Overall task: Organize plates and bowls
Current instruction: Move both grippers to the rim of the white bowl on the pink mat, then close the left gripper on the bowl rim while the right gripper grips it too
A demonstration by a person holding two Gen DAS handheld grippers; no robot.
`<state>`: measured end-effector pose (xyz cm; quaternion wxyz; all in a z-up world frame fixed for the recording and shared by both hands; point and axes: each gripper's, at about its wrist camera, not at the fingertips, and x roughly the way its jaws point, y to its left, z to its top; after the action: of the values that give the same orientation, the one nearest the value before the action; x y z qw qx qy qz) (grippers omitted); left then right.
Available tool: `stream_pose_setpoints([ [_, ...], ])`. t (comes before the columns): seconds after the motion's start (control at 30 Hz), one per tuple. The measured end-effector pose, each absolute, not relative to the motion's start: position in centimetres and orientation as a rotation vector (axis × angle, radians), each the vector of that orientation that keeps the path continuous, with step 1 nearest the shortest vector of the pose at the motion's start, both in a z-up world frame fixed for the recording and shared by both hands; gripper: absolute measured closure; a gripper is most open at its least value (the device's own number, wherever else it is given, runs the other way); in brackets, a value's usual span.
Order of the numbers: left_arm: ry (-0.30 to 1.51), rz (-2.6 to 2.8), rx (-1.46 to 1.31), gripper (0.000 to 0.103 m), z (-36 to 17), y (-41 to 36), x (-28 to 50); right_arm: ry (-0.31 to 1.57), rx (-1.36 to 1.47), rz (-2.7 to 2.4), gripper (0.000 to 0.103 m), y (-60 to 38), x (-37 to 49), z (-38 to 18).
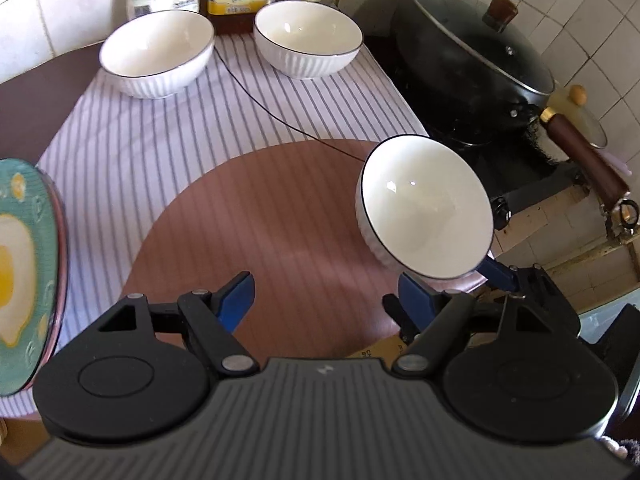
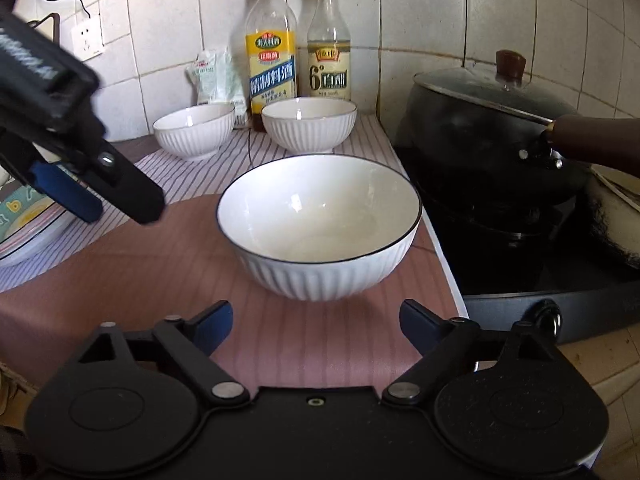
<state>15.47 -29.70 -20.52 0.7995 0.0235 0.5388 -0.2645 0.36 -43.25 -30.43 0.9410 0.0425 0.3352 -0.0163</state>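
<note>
A white ribbed bowl with a dark rim stands upright on the pink mat, just ahead of my right gripper. That gripper is open, and the bowl lies beyond its fingertips. In the left wrist view the same bowl is at the right, with a blue finger of the right gripper beside its near rim. My left gripper hangs open over the bare mat with nothing between its fingers. Two more white bowls stand at the back. A green plate with an egg pattern lies on a stack at the left.
A striped cloth covers the counter under the mat. Two bottles and a white bag stand against the tiled wall. A black lidded wok with a brown handle sits on the stove at the right. A thin black wire crosses the cloth.
</note>
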Motion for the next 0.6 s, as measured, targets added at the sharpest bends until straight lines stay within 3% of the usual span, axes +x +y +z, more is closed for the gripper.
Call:
stream_pose_setpoints([
  [0.17,1.160,-0.587,0.041,0.025,-21.7,-31.0,16.8,0.652,0.059,-0.021,0.008,-43.5,1.4,-31.6],
  [0.23,1.176,-0.603,0.027,0.029,-22.1,-31.5,17.4,0.627,0.051,-0.016,0.007,-43.6,2.0,-31.9],
  [0.4,1.186,-0.655,0.023,0.071,-22.3,-32.3,17.8,0.590,0.074,-0.011,0.008,-43.8,3.0,-32.2],
  [0.5,1.173,-0.674,0.023,0.087,-22.1,-32.5,17.4,0.581,0.078,-0.014,0.007,-43.4,3.2,-31.9],
  [0.6,1.167,-0.677,0.032,0.087,-22.0,-32.6,17.1,0.577,0.068,-0.017,0.007,-43.1,3.2,-32.0],
])
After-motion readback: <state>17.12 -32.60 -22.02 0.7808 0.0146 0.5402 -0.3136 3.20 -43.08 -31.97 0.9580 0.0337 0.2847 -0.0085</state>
